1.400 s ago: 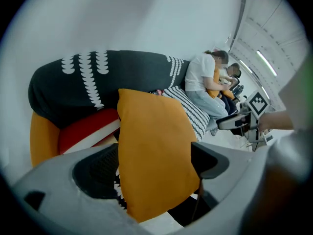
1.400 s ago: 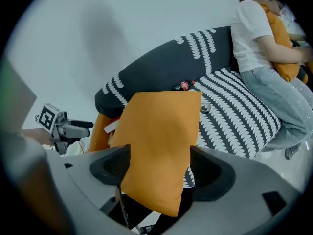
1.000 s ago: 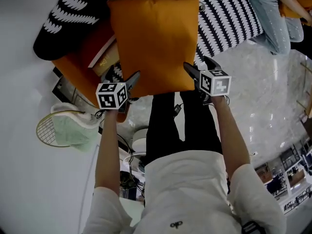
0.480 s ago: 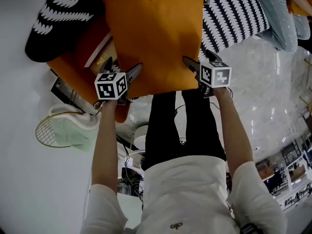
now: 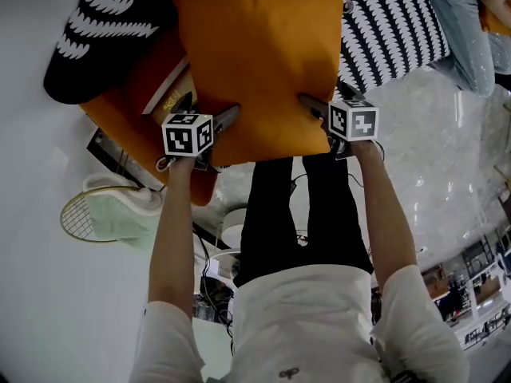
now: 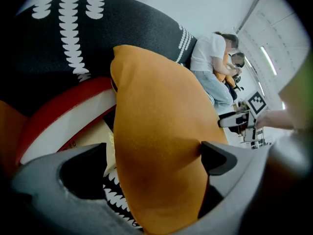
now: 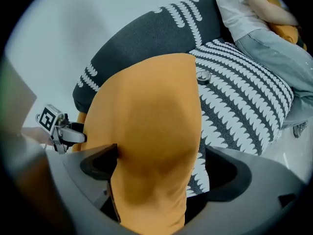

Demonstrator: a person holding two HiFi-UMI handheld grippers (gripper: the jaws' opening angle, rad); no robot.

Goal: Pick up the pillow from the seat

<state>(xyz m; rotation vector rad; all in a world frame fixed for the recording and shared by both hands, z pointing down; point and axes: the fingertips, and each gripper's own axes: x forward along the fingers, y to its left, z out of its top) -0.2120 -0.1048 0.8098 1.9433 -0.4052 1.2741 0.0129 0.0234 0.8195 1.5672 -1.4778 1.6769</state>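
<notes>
The orange pillow (image 5: 259,62) lay on the black-and-white seat (image 5: 391,30), its near corners between our left tongs (image 5: 206,112) and right tongs (image 5: 323,106), whose jaws had just been opening and stood released, our arms stretched forward and down, a seated person (image 5: 461,30) beyond.

The orange pillow (image 5: 259,62) is soft matt cloth, a bit grainy. The black-and-white seat (image 5: 391,30) is woven cloth too. At the right of the frame the pale floor (image 5: 447,158) shines, maybe polished stone.
</notes>
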